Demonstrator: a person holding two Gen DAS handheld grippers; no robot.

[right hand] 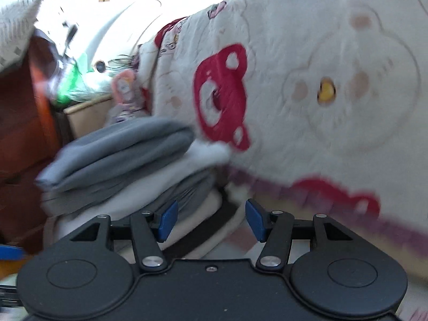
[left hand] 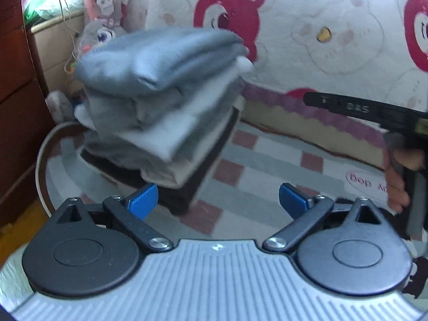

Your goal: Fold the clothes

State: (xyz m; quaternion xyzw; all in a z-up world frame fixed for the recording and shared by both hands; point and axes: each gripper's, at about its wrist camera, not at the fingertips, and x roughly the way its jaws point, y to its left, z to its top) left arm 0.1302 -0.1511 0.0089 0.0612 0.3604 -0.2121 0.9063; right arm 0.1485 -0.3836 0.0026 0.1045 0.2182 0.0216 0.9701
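A stack of folded clothes (left hand: 160, 101) sits on the checked bed sheet (left hand: 256, 165), with a grey folded garment (left hand: 160, 56) on top and white, grey and dark pieces beneath. My left gripper (left hand: 218, 200) is open and empty, just in front of the stack's lower right corner. The right gripper's body shows at the right edge of the left wrist view (left hand: 374, 112), held in a hand. In the right wrist view my right gripper (right hand: 211, 220) is open and empty, close to the stack (right hand: 128, 165), whose grey top garment (right hand: 120, 147) lies to the upper left.
A white blanket with red bear prints (left hand: 321, 32) (right hand: 307, 80) rises behind the stack. A brown wooden cabinet (left hand: 16, 107) stands at the left. Plush toys (left hand: 99, 26) and a cardboard box (left hand: 53, 48) sit behind the stack's left side.
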